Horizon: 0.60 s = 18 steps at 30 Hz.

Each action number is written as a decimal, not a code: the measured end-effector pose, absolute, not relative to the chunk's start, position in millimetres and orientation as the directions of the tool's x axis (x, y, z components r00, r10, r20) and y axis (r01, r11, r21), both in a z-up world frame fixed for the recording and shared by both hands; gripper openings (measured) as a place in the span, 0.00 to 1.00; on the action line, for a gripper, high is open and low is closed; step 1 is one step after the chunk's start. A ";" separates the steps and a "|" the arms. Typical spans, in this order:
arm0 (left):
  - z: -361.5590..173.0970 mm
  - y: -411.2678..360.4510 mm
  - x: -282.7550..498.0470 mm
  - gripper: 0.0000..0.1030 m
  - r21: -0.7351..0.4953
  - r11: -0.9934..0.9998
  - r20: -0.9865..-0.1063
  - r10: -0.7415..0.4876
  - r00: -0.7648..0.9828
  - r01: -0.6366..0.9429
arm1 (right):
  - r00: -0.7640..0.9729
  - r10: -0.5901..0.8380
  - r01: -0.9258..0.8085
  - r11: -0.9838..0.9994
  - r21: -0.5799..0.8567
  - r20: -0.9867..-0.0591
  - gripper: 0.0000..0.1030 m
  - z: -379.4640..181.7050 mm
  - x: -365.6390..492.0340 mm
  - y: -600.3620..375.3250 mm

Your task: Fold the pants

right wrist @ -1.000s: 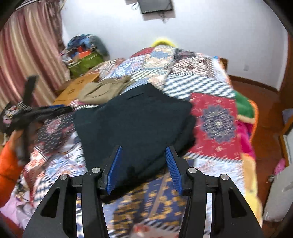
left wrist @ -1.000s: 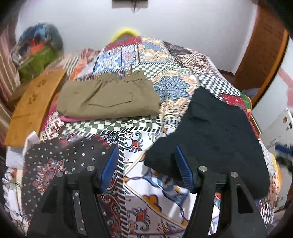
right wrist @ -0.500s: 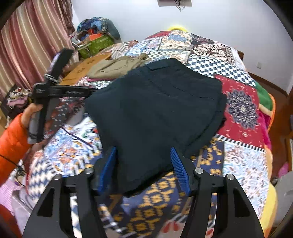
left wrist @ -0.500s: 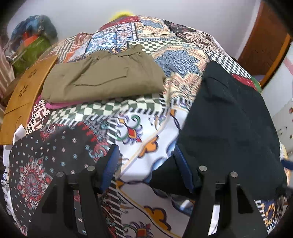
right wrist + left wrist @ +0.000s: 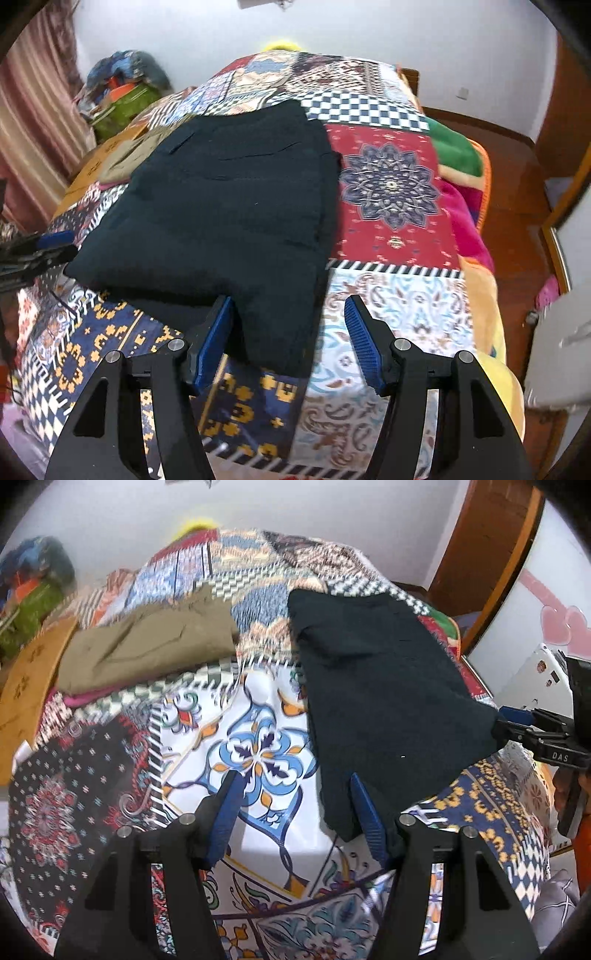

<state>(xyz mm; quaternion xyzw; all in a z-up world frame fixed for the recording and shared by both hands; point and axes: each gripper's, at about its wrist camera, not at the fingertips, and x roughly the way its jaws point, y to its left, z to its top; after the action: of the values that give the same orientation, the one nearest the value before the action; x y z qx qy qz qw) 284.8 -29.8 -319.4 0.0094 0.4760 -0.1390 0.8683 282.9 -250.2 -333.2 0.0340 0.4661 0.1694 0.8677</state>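
Dark folded pants point(image 5: 384, 686) lie on the patchwork bedspread point(image 5: 258, 753); they also show in the right wrist view point(image 5: 229, 206). My left gripper point(image 5: 295, 812) is open, its right finger against the pants' near corner, nothing held. My right gripper point(image 5: 288, 328) is open over the pants' near edge, the cloth lying between its fingers, not clamped. The right gripper also shows at the right edge of the left wrist view point(image 5: 517, 720), at the pants' corner. The left gripper shows at the left edge of the right wrist view point(image 5: 51, 240).
Folded khaki pants point(image 5: 147, 646) lie at the back left of the bed. A brown cardboard sheet point(image 5: 29, 679) and a pile of bags point(image 5: 33, 602) are at the left. A wooden door frame point(image 5: 484, 542) and floor point(image 5: 517, 177) are to the right of the bed.
Both grippers have drawn back toward the near edge of the dark pants. The left one moved right and lower, the right one moved lower over the near edge.
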 end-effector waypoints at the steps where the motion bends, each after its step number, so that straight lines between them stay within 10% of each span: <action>1: -313.8 -29.5 284.6 0.59 -0.112 0.961 -0.822 -0.233 0.520 0.253 | 0.514 0.329 -0.262 0.940 0.221 -0.792 0.56 -329.5 280.7 -252.2; 18: -323.3 -96.4 361.1 0.59 -0.050 0.949 -0.844 -0.207 0.495 0.311 | 0.498 0.425 -0.342 0.897 0.279 -0.756 0.58 -334.4 308.3 -202.2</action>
<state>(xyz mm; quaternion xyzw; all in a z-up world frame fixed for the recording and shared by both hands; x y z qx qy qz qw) 361.1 -96.4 -323.3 0.0544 0.4796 -0.1501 0.8628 308.3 -202.2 -334.4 0.0461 0.4489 0.2220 0.8644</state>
